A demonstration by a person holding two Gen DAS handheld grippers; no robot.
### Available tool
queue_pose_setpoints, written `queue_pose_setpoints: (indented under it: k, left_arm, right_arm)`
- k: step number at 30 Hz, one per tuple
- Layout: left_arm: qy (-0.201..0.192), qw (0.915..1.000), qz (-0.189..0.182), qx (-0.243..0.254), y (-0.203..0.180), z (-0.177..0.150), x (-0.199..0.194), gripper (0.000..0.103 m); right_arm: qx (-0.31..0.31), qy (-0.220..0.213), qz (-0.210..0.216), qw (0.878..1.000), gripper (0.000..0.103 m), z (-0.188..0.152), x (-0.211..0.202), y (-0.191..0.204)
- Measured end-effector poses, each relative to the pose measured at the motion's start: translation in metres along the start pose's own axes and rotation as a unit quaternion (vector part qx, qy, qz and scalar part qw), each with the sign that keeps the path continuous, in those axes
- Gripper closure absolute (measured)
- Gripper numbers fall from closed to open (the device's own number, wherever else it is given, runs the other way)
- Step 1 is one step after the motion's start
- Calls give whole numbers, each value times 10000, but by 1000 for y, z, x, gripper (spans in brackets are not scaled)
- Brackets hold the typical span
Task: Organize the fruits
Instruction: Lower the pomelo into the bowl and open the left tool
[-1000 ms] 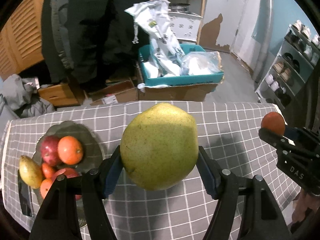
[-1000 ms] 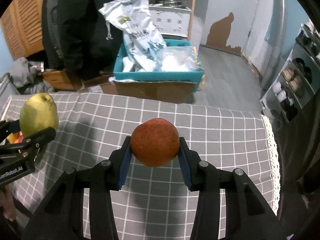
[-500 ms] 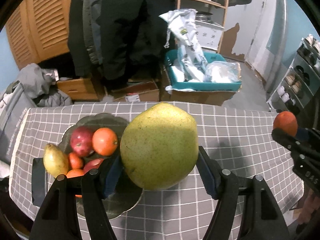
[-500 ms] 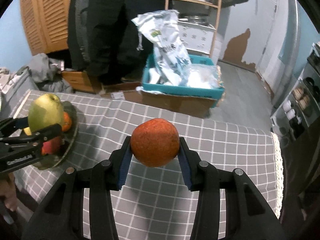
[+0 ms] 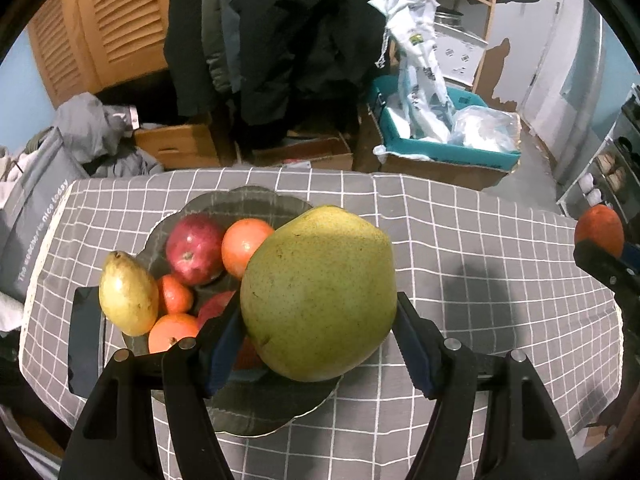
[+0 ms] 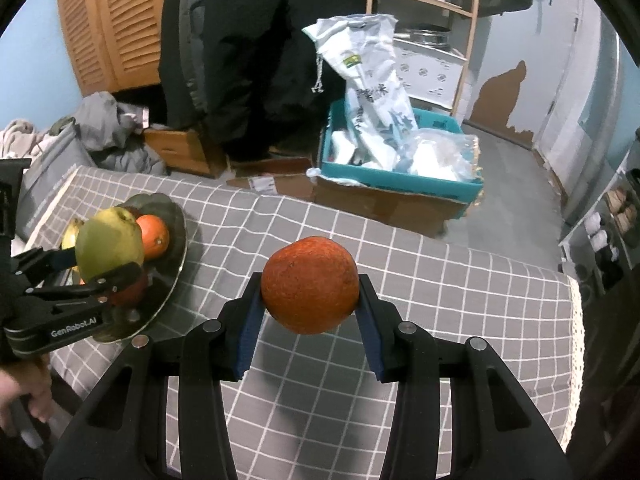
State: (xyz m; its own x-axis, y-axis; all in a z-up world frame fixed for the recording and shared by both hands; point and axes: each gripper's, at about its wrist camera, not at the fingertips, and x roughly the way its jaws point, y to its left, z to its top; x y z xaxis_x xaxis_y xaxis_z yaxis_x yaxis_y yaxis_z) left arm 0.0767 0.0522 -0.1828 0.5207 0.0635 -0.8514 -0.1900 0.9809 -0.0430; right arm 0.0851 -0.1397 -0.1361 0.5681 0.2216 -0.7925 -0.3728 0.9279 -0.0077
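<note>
My left gripper (image 5: 320,320) is clamped on the big green pear (image 5: 318,292), hanging right over the fruit plate (image 5: 256,412); my right gripper (image 6: 310,300), clamped on the orange (image 6: 310,286), sits well right of it, over bare cloth

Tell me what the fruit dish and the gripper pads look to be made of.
Fruit dish: probably dark tinted glass; it looks glossy and the cloth's grid shows through its scalloped rim. Left gripper pads: blue, ridged, matte, likely rubber or soft plastic, clamped on the green pear.
</note>
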Motion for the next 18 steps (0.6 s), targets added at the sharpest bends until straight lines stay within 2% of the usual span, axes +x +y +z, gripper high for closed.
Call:
queue_pose_setpoints:
  k: [5, 14, 17, 18]
  left_arm:
    - [140, 9998, -108, -55, 4, 0, 9, 31]
    - [684, 9972, -109, -283, 17, -6, 34, 31]
    - [324, 9994, 42, -60, 13, -2, 20, 30]
    - [230, 9997, 93, 10, 12, 0, 15, 20]
  right_arm:
    - [-54, 33, 51, 10000, 60, 3, 6, 9]
    - [-126, 76, 98, 9998, 60, 8, 11, 21]
    - [-131, 85, 102, 9998, 60, 9, 13, 23]
    - [-134, 89, 102, 9998, 60, 9, 13, 23]
